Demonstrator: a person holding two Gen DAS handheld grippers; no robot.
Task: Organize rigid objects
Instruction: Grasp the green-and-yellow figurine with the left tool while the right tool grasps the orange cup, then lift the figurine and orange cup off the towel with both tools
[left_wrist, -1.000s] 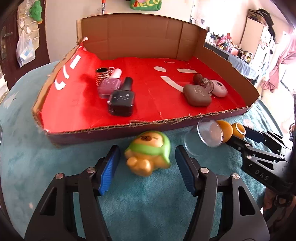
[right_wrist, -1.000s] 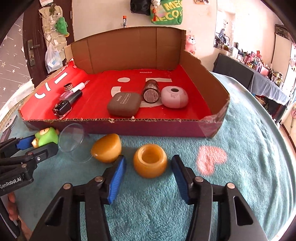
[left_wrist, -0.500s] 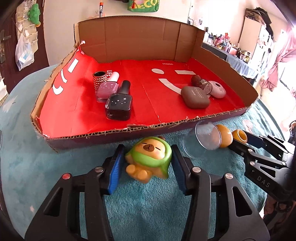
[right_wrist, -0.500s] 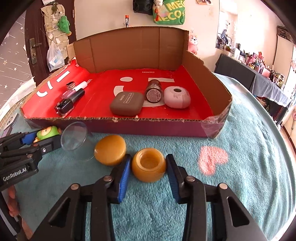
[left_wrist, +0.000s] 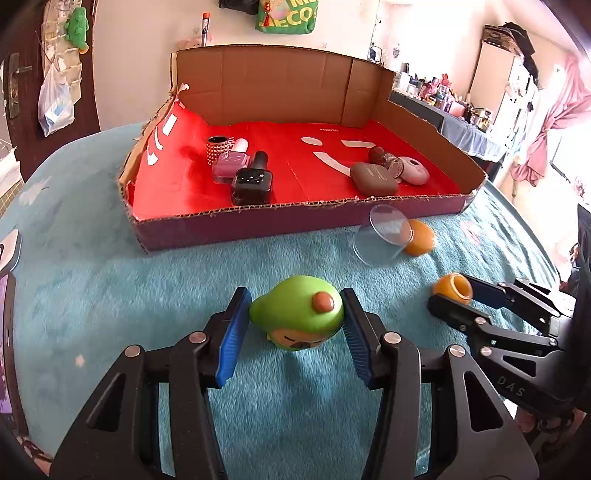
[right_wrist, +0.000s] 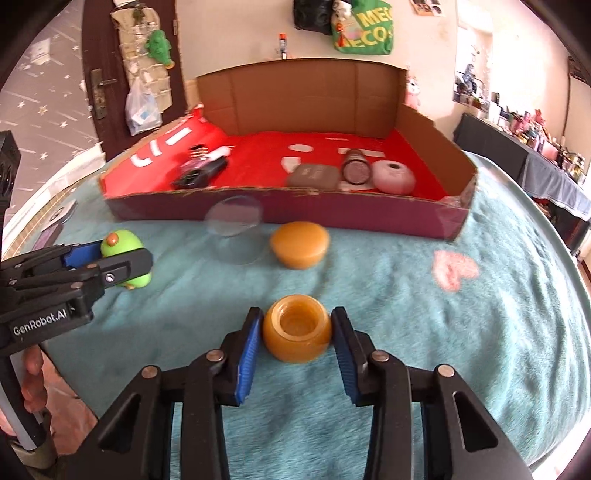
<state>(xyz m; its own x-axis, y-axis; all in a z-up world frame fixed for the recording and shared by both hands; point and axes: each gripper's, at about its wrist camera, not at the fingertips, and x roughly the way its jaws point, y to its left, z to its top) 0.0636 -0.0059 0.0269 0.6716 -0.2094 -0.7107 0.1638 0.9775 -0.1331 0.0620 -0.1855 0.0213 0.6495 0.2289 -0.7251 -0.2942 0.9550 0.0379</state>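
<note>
My left gripper (left_wrist: 295, 328) is shut on a green-hooded toy figure (left_wrist: 297, 317) and holds it above the teal cloth, tipped face down. It also shows in the right wrist view (right_wrist: 123, 243). My right gripper (right_wrist: 297, 347) is shut on an amber jar (right_wrist: 297, 334), open mouth up, lifted off the cloth; the jar also shows in the left wrist view (left_wrist: 452, 288). The amber lid (right_wrist: 300, 243) and a clear plastic dome (right_wrist: 236, 232) lie on the cloth in front of the red cardboard tray (left_wrist: 258, 225).
In the tray, nail polish bottles (left_wrist: 253, 181) and a studded ring (left_wrist: 219, 147) lie at the left. A brown case (left_wrist: 373, 179), a dark round jar (left_wrist: 386, 160) and a pink pebble-shaped object (left_wrist: 413, 173) lie at the right. A pink heart (right_wrist: 454, 267) marks the cloth.
Both grippers have closed on their objects, lifted them and drawn back from the tray. The toy figure has tipped forward, face down. The lid and dome stayed put.
</note>
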